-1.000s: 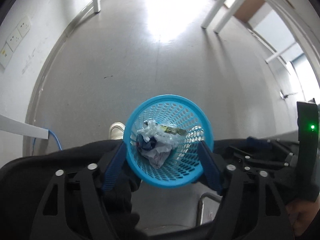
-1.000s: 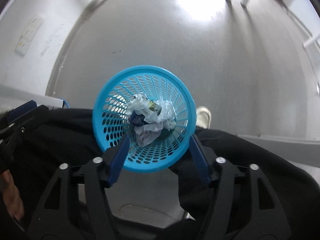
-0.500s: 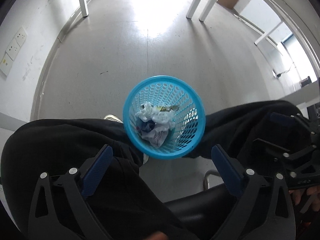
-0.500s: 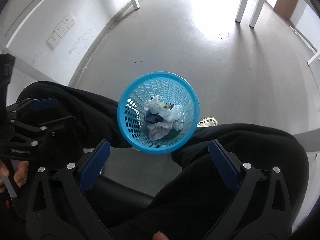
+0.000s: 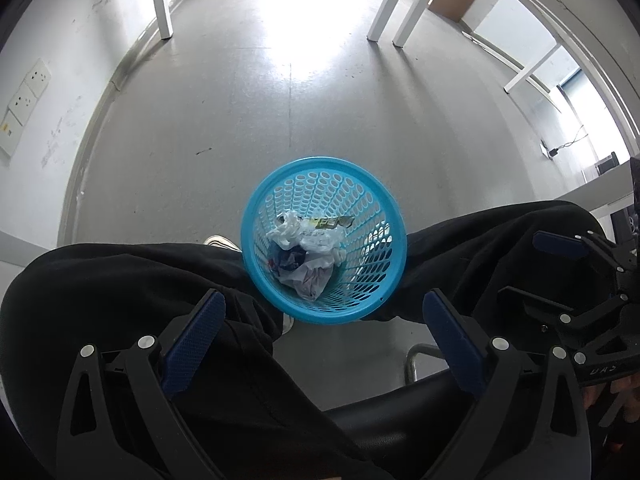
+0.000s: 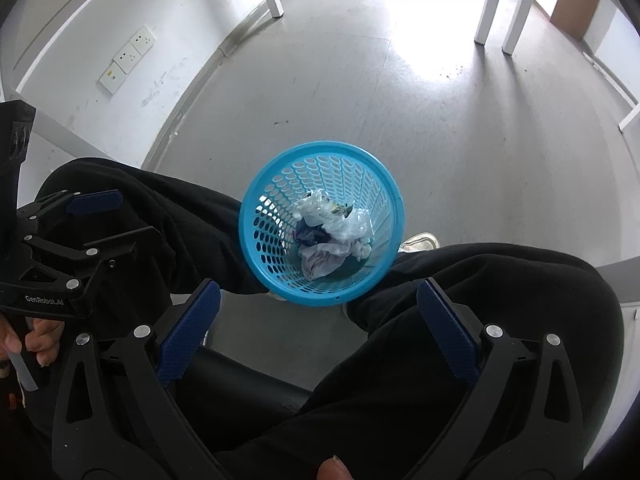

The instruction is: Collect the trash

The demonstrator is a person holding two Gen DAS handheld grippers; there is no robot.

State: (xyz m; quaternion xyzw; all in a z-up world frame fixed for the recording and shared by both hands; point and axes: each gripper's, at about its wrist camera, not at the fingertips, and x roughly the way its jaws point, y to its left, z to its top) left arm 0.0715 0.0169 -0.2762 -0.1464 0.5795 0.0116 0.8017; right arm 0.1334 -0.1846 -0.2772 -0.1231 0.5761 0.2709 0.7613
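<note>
A grey floor [image 5: 248, 128] spreads out below, with white table legs [image 5: 162, 4] at its far end and the person's black trousers [image 5: 132, 280] filling the near part. Between the knees a blue basket [image 5: 264, 280] stands upright, holding crumpled trash [image 5: 308, 252] of white plastic and paper. The left gripper [image 5: 324, 316] and right gripper [image 6: 318, 308] both hang above the lap with fingers spread wide, gripping nothing, apart from the basket.

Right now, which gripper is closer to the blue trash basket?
Neither clearly. The left gripper and the right gripper both hang open, back from the blue basket, over the person's lap, touching nothing. The basket looks equally far in both views.
</note>
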